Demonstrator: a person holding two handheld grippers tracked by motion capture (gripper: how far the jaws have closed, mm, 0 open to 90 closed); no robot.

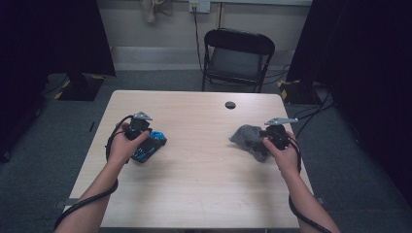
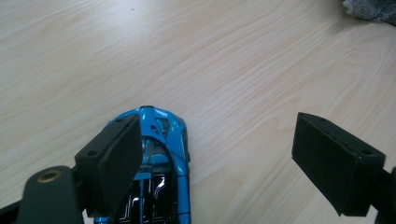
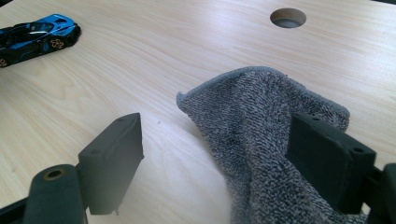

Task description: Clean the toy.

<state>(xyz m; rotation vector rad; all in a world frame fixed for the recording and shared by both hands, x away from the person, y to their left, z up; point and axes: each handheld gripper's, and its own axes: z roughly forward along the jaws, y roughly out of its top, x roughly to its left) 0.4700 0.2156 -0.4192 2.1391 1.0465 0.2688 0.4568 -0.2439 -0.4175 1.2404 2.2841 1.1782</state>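
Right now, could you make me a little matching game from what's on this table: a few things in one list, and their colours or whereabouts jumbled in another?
Things:
1. toy car
2. cloth
3. round hole
4. folding chair

Descriptions:
A. black, standing on the floor beyond the table
B. grey and fluffy, lying by the right gripper, whose jaws stand open
C. blue and black, by the left gripper, whose jaws stand open
D. set in the tabletop near its far edge

Pairs: 1-C, 2-B, 3-D, 4-A
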